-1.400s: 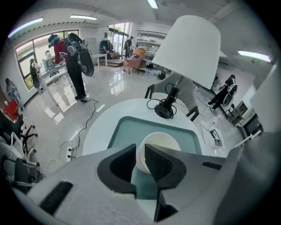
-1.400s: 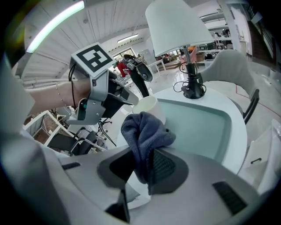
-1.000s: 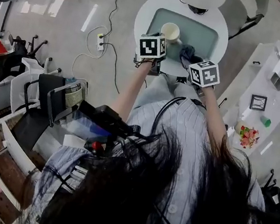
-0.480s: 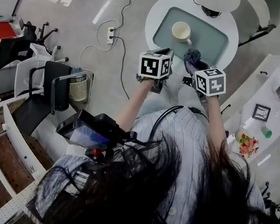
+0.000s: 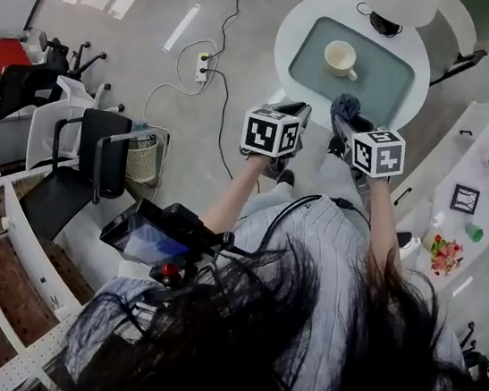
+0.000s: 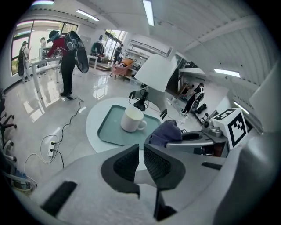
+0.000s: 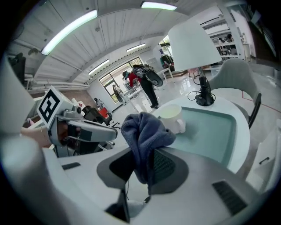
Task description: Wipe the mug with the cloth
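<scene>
Firstly, left gripper (image 6: 141, 154): jaws had just been closing, slim gap left, nothing between. Right gripper (image 7: 141, 169) pinched the blue cloth (image 7: 145, 132); white mug (image 5: 340, 58) stood untouched on teal tray (image 5: 389, 77).

We see a cream ceramic mug (image 5: 340, 58) on a pale teal rectangular tray (image 5: 388, 75), itself on a round white table (image 5: 290, 29); just off that tray hang a dark blue fabric cloth (image 5: 345, 107) and two white plastic cubes (image 5: 271, 132) patterned with black square markers.

Bright ceiling lights (image 6: 149, 12), glossy floor (image 6: 26, 110) glare, fisheye edges
</scene>
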Motion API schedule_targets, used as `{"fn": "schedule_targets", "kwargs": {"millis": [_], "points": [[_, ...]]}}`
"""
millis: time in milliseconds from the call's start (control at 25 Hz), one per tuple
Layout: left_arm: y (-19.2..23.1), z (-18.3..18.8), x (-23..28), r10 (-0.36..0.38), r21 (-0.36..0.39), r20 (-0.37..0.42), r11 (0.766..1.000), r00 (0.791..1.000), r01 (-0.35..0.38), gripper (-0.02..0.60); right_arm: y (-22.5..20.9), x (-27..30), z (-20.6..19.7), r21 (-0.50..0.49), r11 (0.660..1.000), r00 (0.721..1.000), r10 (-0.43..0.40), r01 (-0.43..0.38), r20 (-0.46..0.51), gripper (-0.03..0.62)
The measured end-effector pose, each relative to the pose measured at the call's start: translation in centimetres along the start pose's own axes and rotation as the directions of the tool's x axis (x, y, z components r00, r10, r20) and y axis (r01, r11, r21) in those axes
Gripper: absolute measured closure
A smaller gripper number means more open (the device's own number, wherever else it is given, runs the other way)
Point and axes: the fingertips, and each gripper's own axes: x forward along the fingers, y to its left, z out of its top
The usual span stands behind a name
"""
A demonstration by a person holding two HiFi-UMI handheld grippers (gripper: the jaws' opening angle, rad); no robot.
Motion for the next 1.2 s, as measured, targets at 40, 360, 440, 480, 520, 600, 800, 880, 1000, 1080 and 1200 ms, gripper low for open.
{"fn": "schedule_targets", "kwargs": {"millis": [40,360,440,480,520,600,800,880,1000,1080,1200], "points": [[0.2,-0.6,-0.6,-0.010,0.011,0.001,1.000,1.000,0.010,0.537,0.9,0.1,-0.1,0.013,1.000,1.000,0.004,-0.005,0.013,0.499],[2.9,-5.9,-5.9,-0.071,0.036,-0.012,0.997,0.997,0.071,0.538,8.5,1.5,-2.7,0.053,0.998,0.997,-0.022,0.018,0.070,0.499],[3.1,-6.9,-7.2,-0.091,0.049,-0.010,0.995,0.996,0.091,0.538,10.3,1.5,-3.8,0.060,0.998,0.997,-0.032,0.028,0.077,0.499],[3.1,-7.4,-7.8,-0.102,0.053,-0.007,0.993,0.995,0.102,0.538,11.1,1.5,-4.4,0.064,0.997,0.996,-0.038,0.033,0.082,0.499],[3.1,-7.8,-8.3,-0.113,0.057,-0.004,0.992,0.994,0.114,0.538,11.7,1.4,-4.9,0.067,0.997,0.995,-0.044,0.039,0.086,0.499],[2.7,-8.3,-9.1,-0.137,0.067,0.002,0.988,0.991,0.137,0.538,12.7,1.2,-5.8,0.071,0.996,0.994,-0.057,0.051,0.094,0.499],[1.2,-9.8,-10.5,-0.189,0.106,0.000,0.976,0.982,0.188,0.538,14.6,0.0,-7.5,0.077,0.993,0.990,-0.099,0.091,0.102,0.499],[0.8,-10.3,-10.9,-0.202,0.118,-0.003,0.972,0.979,0.201,0.538,15.2,-0.5,-7.7,0.079,0.992,0.987,-0.112,0.104,0.113,0.499],[-0.8,-11.5,-11.4,-0.212,0.128,-0.002,0.969,0.977,0.210,0.538,15.9,-2.1,-8.6,0.071,0.991,0.985,-0.121,0.113,0.124,0.499],[-2.6,-12.5,-11.7,-0.216,0.132,0.006,0.968,0.976,0.214,0.538,16.0,-3.8,-9.7,0.061,0.991,0.984,-0.124,0.117,0.128,0.499],[-4.8,-13.1,-12.1,-0.219,0.140,0.022,0.967,0.975,0.214,0.538,16.2,-5.8,-10.7,0.056,0.992,0.983,-0.121,0.115,0.137,0.499]]}}
